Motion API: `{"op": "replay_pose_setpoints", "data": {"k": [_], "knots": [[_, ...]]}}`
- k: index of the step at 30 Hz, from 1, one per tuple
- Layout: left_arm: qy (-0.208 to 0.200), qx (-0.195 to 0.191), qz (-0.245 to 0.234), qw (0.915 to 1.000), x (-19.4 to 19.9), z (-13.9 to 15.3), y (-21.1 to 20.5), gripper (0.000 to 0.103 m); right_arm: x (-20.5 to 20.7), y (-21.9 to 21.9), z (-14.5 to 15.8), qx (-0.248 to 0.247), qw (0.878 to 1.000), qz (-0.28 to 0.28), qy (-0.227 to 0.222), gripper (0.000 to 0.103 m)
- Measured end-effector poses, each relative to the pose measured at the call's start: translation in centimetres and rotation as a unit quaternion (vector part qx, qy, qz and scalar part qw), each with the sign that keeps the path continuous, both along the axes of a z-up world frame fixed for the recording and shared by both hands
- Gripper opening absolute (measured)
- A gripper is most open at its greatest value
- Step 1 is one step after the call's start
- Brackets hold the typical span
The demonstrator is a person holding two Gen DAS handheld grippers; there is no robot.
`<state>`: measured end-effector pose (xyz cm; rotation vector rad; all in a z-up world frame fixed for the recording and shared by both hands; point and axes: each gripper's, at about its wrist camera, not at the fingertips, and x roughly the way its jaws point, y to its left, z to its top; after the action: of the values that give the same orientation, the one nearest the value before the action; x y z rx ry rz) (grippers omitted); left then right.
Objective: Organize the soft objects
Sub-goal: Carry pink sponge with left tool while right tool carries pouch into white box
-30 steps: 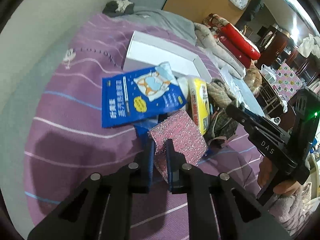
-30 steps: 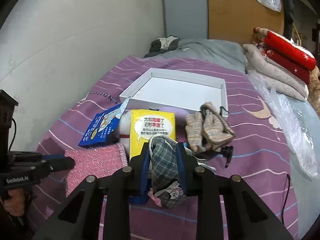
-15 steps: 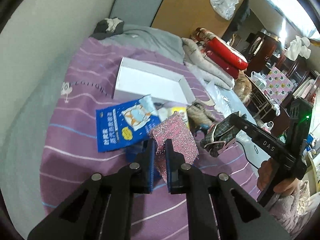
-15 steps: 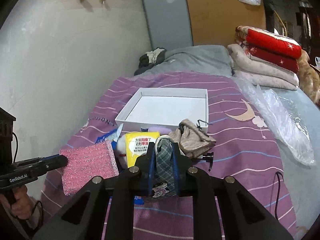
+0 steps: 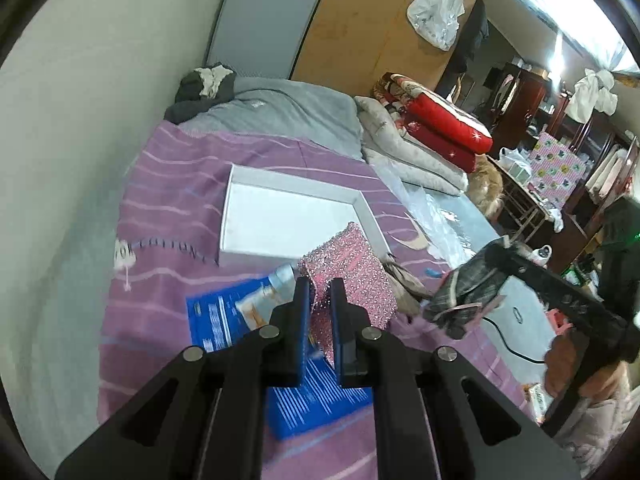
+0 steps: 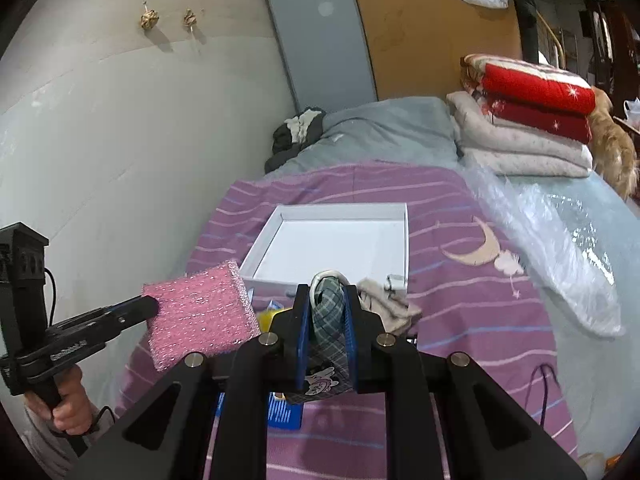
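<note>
My left gripper is shut on a pink glittery sponge, which hangs in the air above the purple striped bedspread. My right gripper is shut on a dark green plaid cloth pouch, also held off the bed. An open white box lies on the bedspread just beyond both grippers. In the right wrist view the sponge sticks out of the left gripper at the left. In the left wrist view the plaid pouch hangs from the right gripper at the right.
On the bed lie a blue packet, a yellow pack and a beige cloth. Folded red and cream quilts, a clear plastic sheet and a grey duvet lie beyond. A wall runs along the left.
Both grippers have risen, lifting the pink sponge and the plaid pouch off the bed. The right jaws have drawn tighter on the pouch. The box now sits lower in both views.
</note>
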<state>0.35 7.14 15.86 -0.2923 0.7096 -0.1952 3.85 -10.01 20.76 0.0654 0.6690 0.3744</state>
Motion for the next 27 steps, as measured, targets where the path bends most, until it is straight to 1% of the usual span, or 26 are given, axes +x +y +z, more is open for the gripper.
{"op": "replay_pose_setpoints", "data": {"k": [6, 10, 15, 17, 18, 21, 23, 25, 27], "knots": [[-0.003, 0.007, 0.001, 1.0000, 2.7, 0.4, 0.1, 0.011, 3.2, 0.5, 1.5, 0.000, 1.000, -0.005, -0.005, 0.014], [-0.005, 0.000, 0.005, 1.0000, 3.8, 0.6, 0.2, 0.011, 4.9, -0.1, 2.4, 0.023, 1.000, -0.014, 0.013, 0.014], [-0.008, -0.001, 0.006, 0.9999, 5.3, 0.8, 0.4, 0.011, 5.0, -1.2, 3.6, 0.054, 0.998, -0.016, 0.036, 0.014], [-0.008, -0.001, 0.006, 0.9999, 5.6, 0.8, 0.5, 0.011, 4.2, -1.9, 4.7, 0.069, 0.997, -0.018, 0.032, 0.014], [-0.009, -0.002, 0.007, 0.9999, 5.6, 0.9, 0.5, 0.011, 3.5, -2.2, 5.5, 0.072, 0.997, -0.020, 0.022, 0.014], [-0.008, -0.007, 0.007, 0.9999, 6.5, 1.0, 0.6, 0.011, 2.8, -2.3, 7.3, 0.064, 0.998, -0.023, 0.004, 0.014], [-0.004, -0.014, 0.007, 0.9999, 7.2, 0.9, 0.7, 0.011, 3.3, -2.0, 7.8, 0.058, 0.998, -0.023, 0.000, 0.014], [0.000, -0.024, 0.007, 0.9997, 8.0, 0.8, 0.7, 0.011, 4.7, -1.9, 7.7, 0.050, 0.998, -0.033, 0.004, 0.014], [0.004, -0.025, 0.009, 0.9997, 9.1, 0.5, 0.6, 0.011, 6.7, -1.8, 6.9, 0.047, 0.998, -0.042, 0.018, 0.014]]}}
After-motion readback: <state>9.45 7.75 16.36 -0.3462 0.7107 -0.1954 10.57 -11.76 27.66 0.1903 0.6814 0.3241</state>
